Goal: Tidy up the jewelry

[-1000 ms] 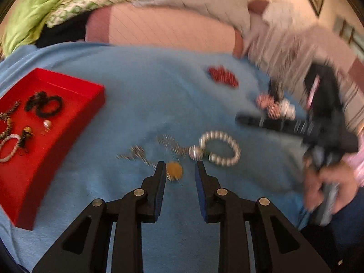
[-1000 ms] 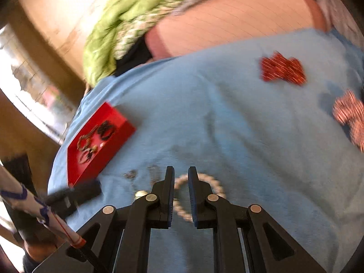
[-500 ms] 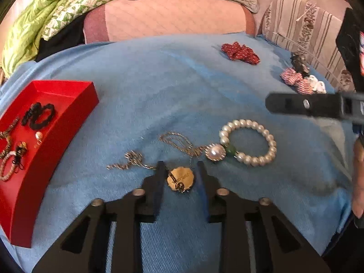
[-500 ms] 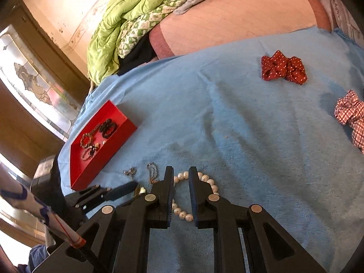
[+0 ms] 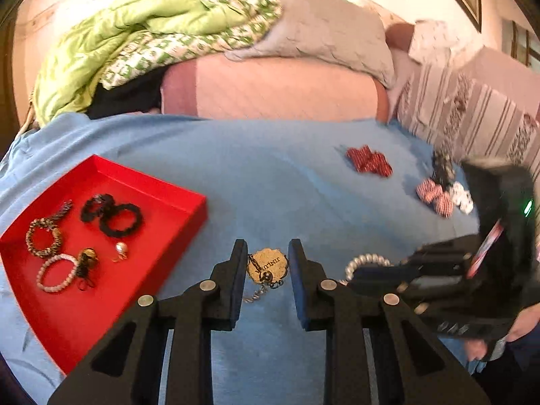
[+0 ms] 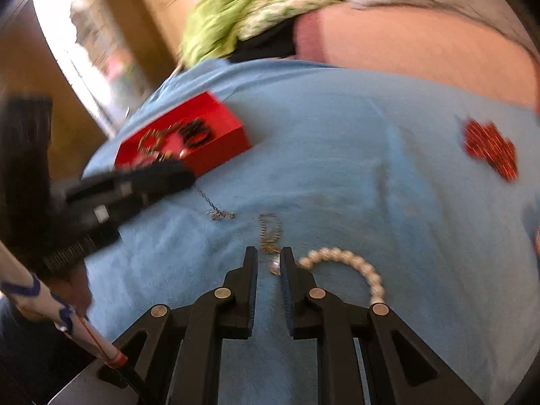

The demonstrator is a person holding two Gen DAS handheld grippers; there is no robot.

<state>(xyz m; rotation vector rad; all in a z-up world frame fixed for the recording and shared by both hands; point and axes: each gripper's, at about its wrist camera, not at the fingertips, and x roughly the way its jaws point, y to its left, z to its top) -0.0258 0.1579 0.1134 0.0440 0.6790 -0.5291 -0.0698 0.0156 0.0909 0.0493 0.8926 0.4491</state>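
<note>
A gold pendant (image 5: pixel 267 265) on a thin chain (image 6: pixel 216 212) lies on the blue blanket between the fingers of my open left gripper (image 5: pixel 266 258); the jaws do not touch it. A pearl bracelet (image 6: pixel 351 266) lies just right of my right gripper (image 6: pixel 268 259), whose jaws stand slightly apart around a silver bead and a chain link (image 6: pixel 270 233). The bracelet also shows in the left wrist view (image 5: pixel 366 261), partly hidden by the right gripper (image 5: pixel 381 275). The red tray (image 5: pixel 189 212) at left holds several bracelets and earrings. The left gripper shows in the right wrist view (image 6: pixel 189 177) beside the tray (image 6: pixel 219 150).
A red bow (image 5: pixel 369 162) and checked hair ties (image 5: pixel 438 195) lie at the right of the blanket. A pink bolster (image 5: pixel 270 91), green quilt (image 5: pixel 135 33) and striped pillows (image 5: pixel 472 111) line the back.
My left gripper has moved forward and left, so the pendant now sits between its fingers and the tray is closer. My right gripper has come down beside the pearl bracelet.
</note>
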